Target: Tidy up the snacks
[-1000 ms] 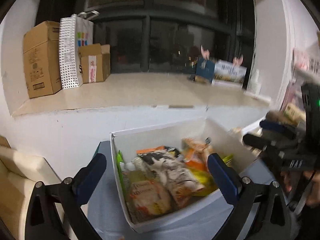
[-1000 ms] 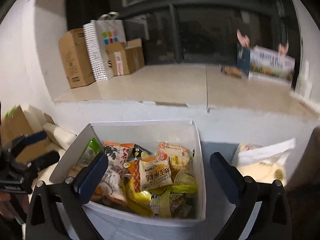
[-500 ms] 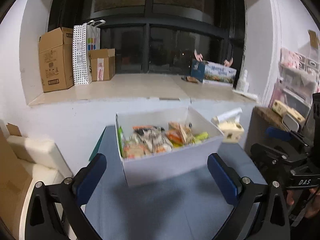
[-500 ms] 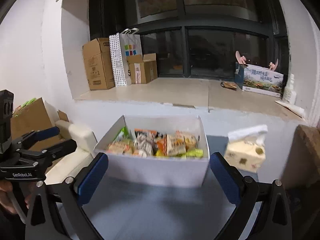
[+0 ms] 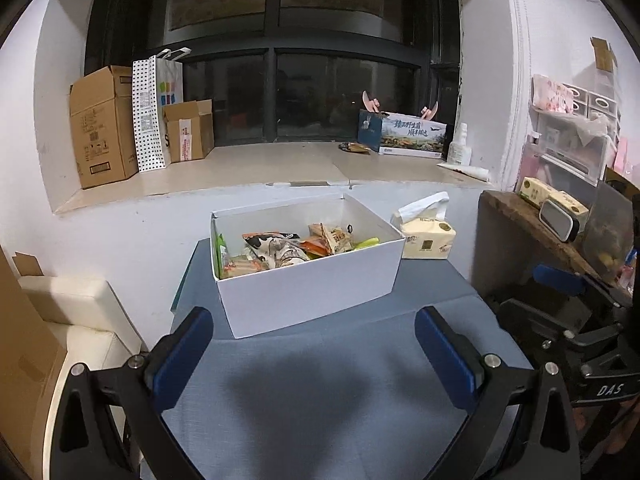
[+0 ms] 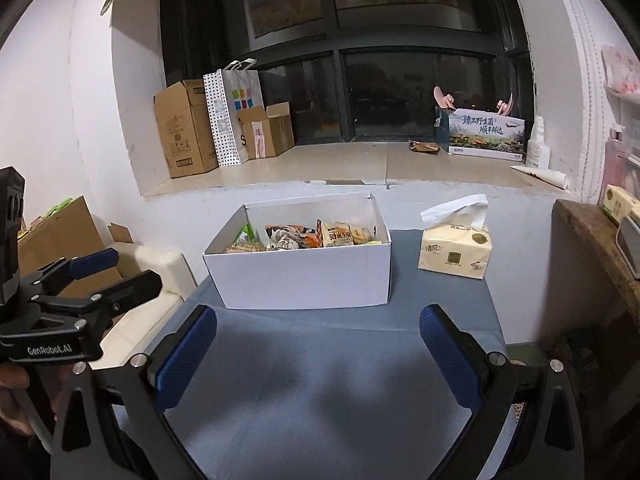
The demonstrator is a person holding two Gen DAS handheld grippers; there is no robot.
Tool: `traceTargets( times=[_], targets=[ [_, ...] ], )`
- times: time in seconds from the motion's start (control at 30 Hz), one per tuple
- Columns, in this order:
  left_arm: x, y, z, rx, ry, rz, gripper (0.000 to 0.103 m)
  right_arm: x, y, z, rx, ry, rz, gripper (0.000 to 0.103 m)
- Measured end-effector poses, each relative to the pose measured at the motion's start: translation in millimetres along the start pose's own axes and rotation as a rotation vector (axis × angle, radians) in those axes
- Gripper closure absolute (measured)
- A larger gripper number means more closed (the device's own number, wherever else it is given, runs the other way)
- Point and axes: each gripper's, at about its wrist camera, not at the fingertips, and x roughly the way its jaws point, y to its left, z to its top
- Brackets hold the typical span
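Note:
A white cardboard box (image 5: 312, 288) (image 6: 300, 280) stands on a blue-grey table and holds several snack packets (image 5: 280, 248) (image 6: 312, 238). My left gripper (image 5: 316, 356) is open and empty, held back from the box's near side. My right gripper (image 6: 318, 354) is also open and empty, at a similar distance in front of the box. Each gripper shows in the other's view: the right one (image 5: 568, 304) at the right edge, the left one (image 6: 92, 276) at the left edge.
A yellow tissue pack (image 5: 426, 236) (image 6: 454, 254) sits right of the box. A dark wooden stand (image 5: 520, 240) with small packs is at the right. A cream cushion (image 5: 76, 308) and brown cartons (image 6: 60, 236) are at the left. Cartons and a paper bag (image 6: 232, 116) stand on the window ledge.
Both grippers have pulled back and away from the box, which now looks smaller and farther off. Both have stayed open and empty.

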Motion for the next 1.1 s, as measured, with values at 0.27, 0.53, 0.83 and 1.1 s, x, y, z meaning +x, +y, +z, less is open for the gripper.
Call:
traceTargets(
  times=[0.27,0.53,0.83,1.1],
  targets=[
    [-0.3,6.8,0.2,-0.019,0.006,-0.003,0.000,-0.6,-0.6,0.4,0.000,0.000,-0.012,0.000],
    [-3.3,6.0,0.9,-0.016,0.001,-0.009,0.000,0.1,1.4,-0.3,-0.003,0.007,-0.018,0.000],
    [-4.9,4.4,2.3,-0.011,-0.001,-0.015,0.000,-0.3,-0.4,0.2,0.003,0.007,-0.016,0.000],
    [-4.5,4.5,1.9,-0.012,-0.001,-0.009,0.000,-1.4,0.8,-0.1,-0.005,0.007,-0.019,0.000]
  ],
)
